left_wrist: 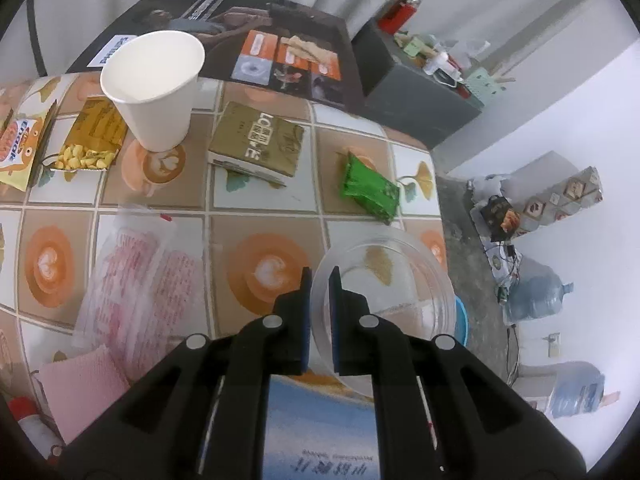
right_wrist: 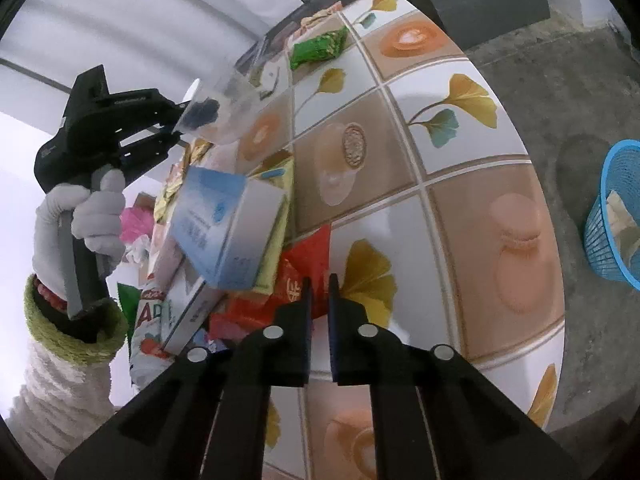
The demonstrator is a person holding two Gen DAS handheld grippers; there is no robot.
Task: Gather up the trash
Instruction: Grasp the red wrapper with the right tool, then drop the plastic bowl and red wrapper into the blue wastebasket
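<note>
1. The left gripper point(left_wrist: 320, 276) pinches the near rim of a clear round plastic container point(left_wrist: 400, 276), one finger inside, one outside.
2. The right gripper point(right_wrist: 319, 282) has fingers almost together, holding nothing; a red foil wrapper point(right_wrist: 306, 264) lies just left of its tips.

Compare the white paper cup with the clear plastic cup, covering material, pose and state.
The white paper cup is opaque; the clear plastic cup is see-through, with the tablecloth pattern showing through it. The paper cup stands upright on the tiled tablecloth, untouched; the plastic cup is lifted and tilted, its rim pinched by the left tongs. The paper cup looks taller and narrower, though the fisheye lens distorts this. Both appear empty.
</note>
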